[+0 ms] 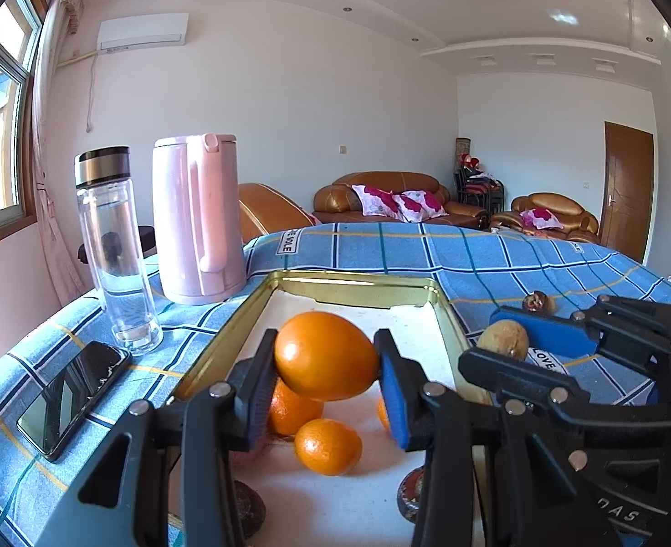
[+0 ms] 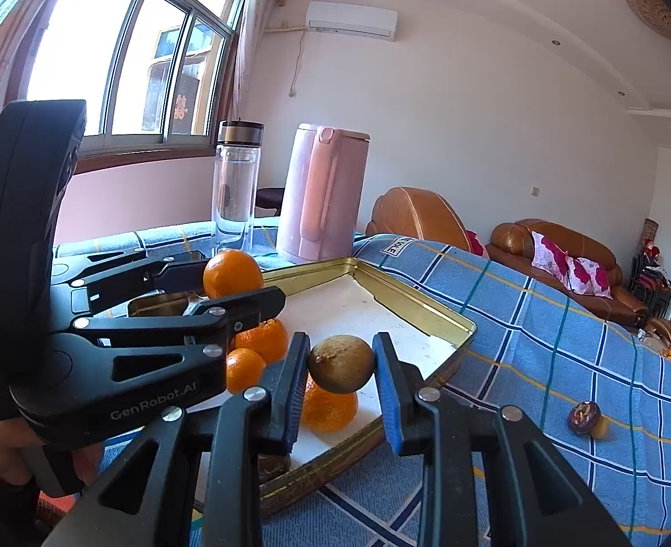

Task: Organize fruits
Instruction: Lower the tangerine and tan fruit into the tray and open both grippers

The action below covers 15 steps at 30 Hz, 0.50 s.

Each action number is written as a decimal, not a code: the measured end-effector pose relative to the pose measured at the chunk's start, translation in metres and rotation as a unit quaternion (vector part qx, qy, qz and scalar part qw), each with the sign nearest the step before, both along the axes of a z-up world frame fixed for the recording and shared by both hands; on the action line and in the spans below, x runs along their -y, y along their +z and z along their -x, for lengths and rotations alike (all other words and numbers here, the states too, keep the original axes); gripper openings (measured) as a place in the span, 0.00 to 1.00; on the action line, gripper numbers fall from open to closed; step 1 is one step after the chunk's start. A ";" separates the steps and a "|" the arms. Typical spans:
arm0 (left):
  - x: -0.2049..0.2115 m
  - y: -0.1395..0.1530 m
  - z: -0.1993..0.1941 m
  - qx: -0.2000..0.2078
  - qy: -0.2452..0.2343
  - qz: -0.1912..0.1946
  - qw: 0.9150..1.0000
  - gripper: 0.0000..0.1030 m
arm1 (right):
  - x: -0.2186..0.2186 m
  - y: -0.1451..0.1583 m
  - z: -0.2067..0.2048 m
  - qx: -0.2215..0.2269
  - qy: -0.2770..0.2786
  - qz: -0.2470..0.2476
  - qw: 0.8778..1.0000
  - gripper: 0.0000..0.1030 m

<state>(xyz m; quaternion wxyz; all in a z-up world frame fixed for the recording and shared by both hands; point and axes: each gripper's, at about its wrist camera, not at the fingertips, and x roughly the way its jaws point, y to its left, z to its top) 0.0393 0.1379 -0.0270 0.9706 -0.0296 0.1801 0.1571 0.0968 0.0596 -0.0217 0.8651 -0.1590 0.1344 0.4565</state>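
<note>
Above the gold tray, in the left view, the left gripper squeezes a big orange, with more oranges in the tray below. In the right view, the right gripper squeezes a brown fruit over the tray's near edge.

Pink kettle beside glass bottle; phone on checked cloth
</note>
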 end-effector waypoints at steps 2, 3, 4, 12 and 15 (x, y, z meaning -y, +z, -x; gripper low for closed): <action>-0.003 -0.001 0.000 -0.004 0.004 0.001 1.000 0.42 | -0.004 -0.001 0.001 -0.002 0.004 0.002 1.000 0.30; -0.005 -0.002 0.000 -0.005 0.005 0.003 1.000 0.42 | -0.005 -0.001 0.002 -0.002 0.006 0.003 1.000 0.30; -0.006 -0.003 0.000 -0.006 0.006 0.004 1.000 0.42 | -0.007 -0.002 0.003 -0.003 0.007 0.004 1.000 0.30; -0.020 -0.009 0.000 -0.023 0.019 0.008 1.000 0.42 | -0.019 -0.007 0.006 -0.012 0.019 0.016 1.000 0.30; -0.024 -0.013 -0.001 -0.031 0.023 0.011 0.999 0.42 | -0.024 -0.009 0.006 -0.015 0.023 0.024 0.999 0.30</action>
